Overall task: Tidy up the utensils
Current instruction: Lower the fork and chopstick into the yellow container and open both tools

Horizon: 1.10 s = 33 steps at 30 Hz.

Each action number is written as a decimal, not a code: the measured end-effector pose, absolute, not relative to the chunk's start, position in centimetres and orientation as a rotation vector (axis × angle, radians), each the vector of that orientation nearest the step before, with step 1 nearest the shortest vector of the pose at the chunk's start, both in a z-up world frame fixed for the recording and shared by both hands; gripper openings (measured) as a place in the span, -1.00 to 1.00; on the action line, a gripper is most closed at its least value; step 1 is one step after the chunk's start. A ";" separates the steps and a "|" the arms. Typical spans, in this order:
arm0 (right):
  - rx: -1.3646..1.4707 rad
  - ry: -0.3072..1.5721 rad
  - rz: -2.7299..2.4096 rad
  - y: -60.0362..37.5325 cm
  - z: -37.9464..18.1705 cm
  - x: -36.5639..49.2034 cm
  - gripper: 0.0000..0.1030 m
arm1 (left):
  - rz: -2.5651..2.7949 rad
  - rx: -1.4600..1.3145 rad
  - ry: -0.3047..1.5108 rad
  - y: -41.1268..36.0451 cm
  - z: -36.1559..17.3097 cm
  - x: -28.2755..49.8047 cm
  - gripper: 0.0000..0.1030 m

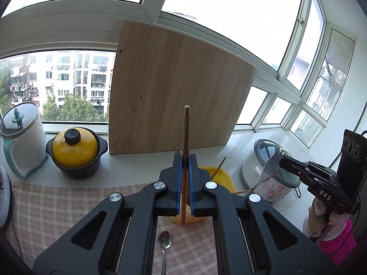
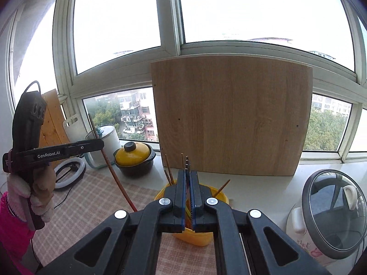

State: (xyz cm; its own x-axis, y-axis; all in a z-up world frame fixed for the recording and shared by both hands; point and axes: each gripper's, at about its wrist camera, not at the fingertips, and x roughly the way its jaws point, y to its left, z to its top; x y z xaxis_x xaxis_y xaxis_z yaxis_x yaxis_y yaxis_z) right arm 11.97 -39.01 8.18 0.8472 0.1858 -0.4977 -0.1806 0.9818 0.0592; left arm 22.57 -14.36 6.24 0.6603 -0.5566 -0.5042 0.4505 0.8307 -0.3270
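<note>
Wooden chopstick [image 1: 185,151] is standing near vertical in the clenched left claw [image 1: 185,160], long axis running 12 to 6 o'clock, lower tip hanging over the yellow holder [image 1: 223,177]. Right claw [image 2: 188,178] is gripping a fork [image 1: 267,169], tines pointing toward 12, above the holder. Risk: both claws are crowding one opening and could collide. A spoon [image 1: 164,244] is lying on the bench at 6.
</note>
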 end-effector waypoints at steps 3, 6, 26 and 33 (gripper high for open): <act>-0.002 0.516 0.157 -39.4 8.3 12.5 -1.00 | -0.582 -0.187 0.611 -14.9 7.1 23.1 -0.94; -0.004 0.510 0.122 -40.1 8.1 12.7 -1.00 | -0.590 -0.181 0.601 -15.8 7.4 23.5 -0.94; 0.090 0.491 0.048 -43.5 7.3 14.2 -1.00 | -0.584 -0.171 0.660 -18.5 5.0 25.9 -0.94; 0.077 0.538 0.065 -43.0 5.8 15.1 -1.00 | -0.586 -0.157 0.693 -19.1 3.7 25.7 -0.94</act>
State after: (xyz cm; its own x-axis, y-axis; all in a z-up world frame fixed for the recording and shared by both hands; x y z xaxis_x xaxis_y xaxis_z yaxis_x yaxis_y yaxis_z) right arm 15.14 -43.02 5.76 0.8568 0.0825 -0.5090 -0.0418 0.9950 0.0908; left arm 25.72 -19.11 3.66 0.6167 -0.5570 -0.5563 0.4558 0.8288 -0.3245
